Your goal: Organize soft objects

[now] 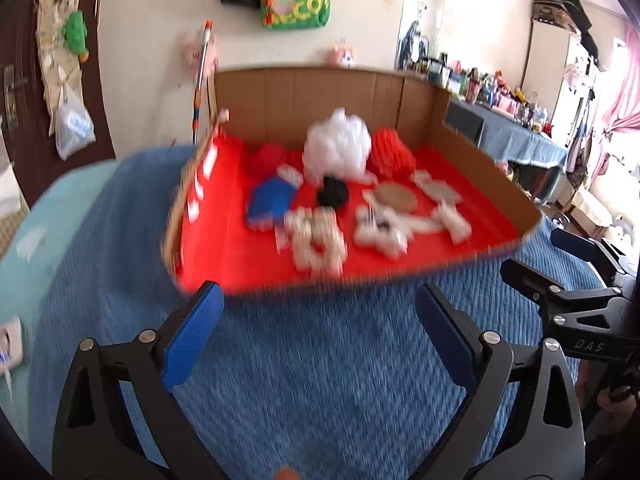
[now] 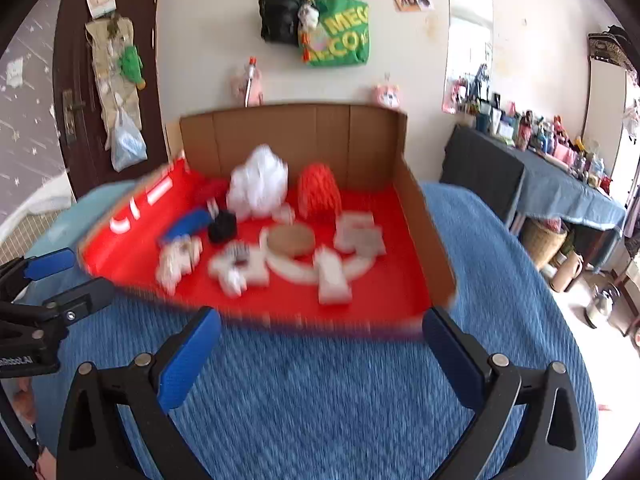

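Observation:
A cardboard tray (image 1: 460, 148) (image 2: 420, 216) with a red floor lies on the blue bedspread. In it sit a white fluffy bundle (image 1: 338, 146) (image 2: 258, 186), a red knitted piece (image 1: 390, 152) (image 2: 319, 192), a dark red ball (image 1: 265, 159), a blue sponge (image 1: 269, 201) (image 2: 186, 224), a black ball (image 1: 333, 193) (image 2: 222, 226), a brown round pad (image 1: 396, 197) (image 2: 291, 240) and several white foam pieces (image 1: 316, 240) (image 2: 332, 276). My left gripper (image 1: 320, 336) hangs open just short of the tray's front edge. My right gripper (image 2: 320, 356) is open there too. Both views are motion-blurred.
The blue quilted bedspread (image 1: 312, 380) (image 2: 312, 400) fills the foreground. Bags hang on the wall (image 2: 336, 36) behind the tray, and a dark door (image 2: 80, 80) stands at the left. A cluttered table (image 2: 560, 176) stands at the right. The other gripper shows at each view's edge (image 1: 580, 276) (image 2: 48, 284).

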`<state>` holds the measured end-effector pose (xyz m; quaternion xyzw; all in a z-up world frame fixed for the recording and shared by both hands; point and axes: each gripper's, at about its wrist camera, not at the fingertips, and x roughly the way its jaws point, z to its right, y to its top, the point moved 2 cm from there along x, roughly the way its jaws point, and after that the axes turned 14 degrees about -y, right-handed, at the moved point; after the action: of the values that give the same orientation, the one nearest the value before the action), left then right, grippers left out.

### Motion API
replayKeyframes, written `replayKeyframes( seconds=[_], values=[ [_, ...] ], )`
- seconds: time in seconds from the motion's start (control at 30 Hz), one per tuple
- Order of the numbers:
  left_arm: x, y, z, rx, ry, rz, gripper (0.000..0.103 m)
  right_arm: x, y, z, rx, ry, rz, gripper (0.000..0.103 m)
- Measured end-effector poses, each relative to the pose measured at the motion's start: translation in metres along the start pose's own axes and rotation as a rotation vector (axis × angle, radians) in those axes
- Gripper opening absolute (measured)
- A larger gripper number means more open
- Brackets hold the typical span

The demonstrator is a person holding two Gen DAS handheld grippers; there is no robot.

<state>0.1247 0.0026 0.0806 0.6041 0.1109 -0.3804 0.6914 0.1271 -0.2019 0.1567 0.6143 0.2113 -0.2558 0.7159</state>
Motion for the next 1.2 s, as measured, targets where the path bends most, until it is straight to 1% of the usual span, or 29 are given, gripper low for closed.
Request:
replayKeyframes(
  seconds=[0.13,0.27,0.4,0.57,0.97,1.2],
  values=[
    [0.017,-0.026,-0.005,-0.051,0.013,-0.088,0.098,0.011,-0.024,-0.009,-0.047,-0.023,-0.081,0.103],
    [0.036,-0.040,-0.009,-0.083,0.032,-0.157,0.098,0.030,-0.046,-0.014,-0.062,-0.034,-0.178,0.103],
    [0.044,-0.041,-0.009,-0.072,0.080,-0.172,0.098,0.042,-0.054,-0.008,-0.032,-0.041,-0.238,0.103],
    [0.051,-0.040,-0.005,-0.051,0.120,-0.192,0.103,0.050,-0.057,-0.001,-0.008,-0.052,-0.277,0.103],
    [0.055,-0.038,-0.009,-0.067,0.103,-0.191,0.103,0.052,-0.055,-0.004,-0.010,-0.060,-0.284,0.103],
    [0.059,-0.036,-0.009,-0.068,0.108,-0.194,0.103,0.052,-0.055,-0.004,-0.011,-0.060,-0.283,0.103]
  ],
)
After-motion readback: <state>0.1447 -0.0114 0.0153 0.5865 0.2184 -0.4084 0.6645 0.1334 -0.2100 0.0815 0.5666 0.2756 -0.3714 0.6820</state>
